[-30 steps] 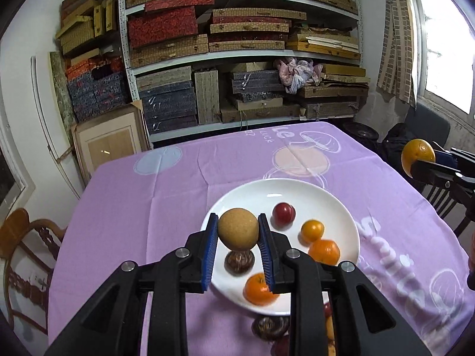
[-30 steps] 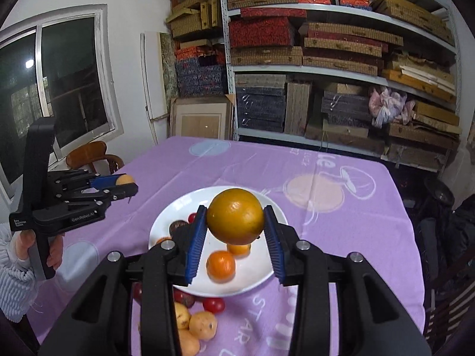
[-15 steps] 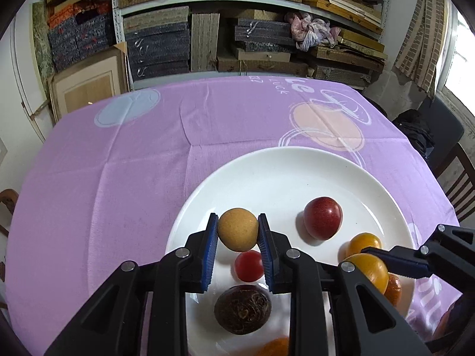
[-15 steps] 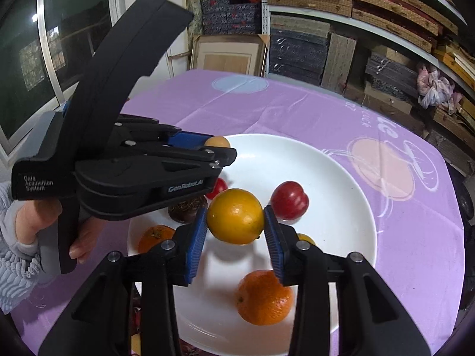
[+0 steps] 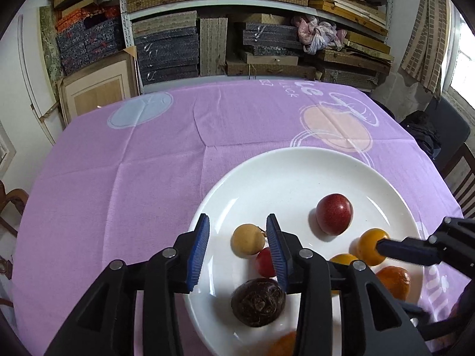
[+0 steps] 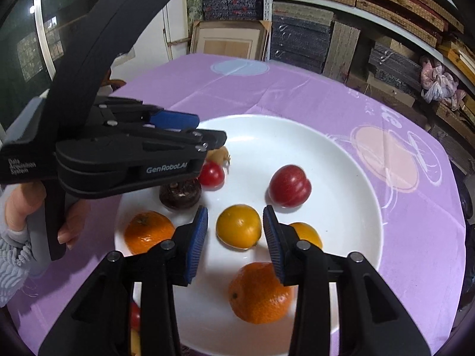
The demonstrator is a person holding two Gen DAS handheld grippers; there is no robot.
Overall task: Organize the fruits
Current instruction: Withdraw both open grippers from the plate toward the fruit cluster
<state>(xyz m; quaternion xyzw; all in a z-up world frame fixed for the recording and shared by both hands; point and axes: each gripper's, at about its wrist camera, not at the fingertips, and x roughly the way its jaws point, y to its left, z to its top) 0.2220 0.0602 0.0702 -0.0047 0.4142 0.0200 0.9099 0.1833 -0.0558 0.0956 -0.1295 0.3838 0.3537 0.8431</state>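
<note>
Fruits lying on white plate [image 5: 297, 178] | left gripper [image 5: 237, 249] jaws just opening, tan fruit [image 5: 248, 239] loose between | right gripper [image 6: 234, 237] spread around yellow fruit [image 6: 239, 225], not pressing | purple tablecloth [image 5: 133, 178] | box-stacked shelves [image 5: 237, 29] behind

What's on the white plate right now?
On the white plate: a red plum, a yellow-orange fruit between the right gripper's open pads, two mandarins, a dark wrinkled fruit, a cherry tomato, a tan fruit. Another orange fruit is partly hidden.
</note>
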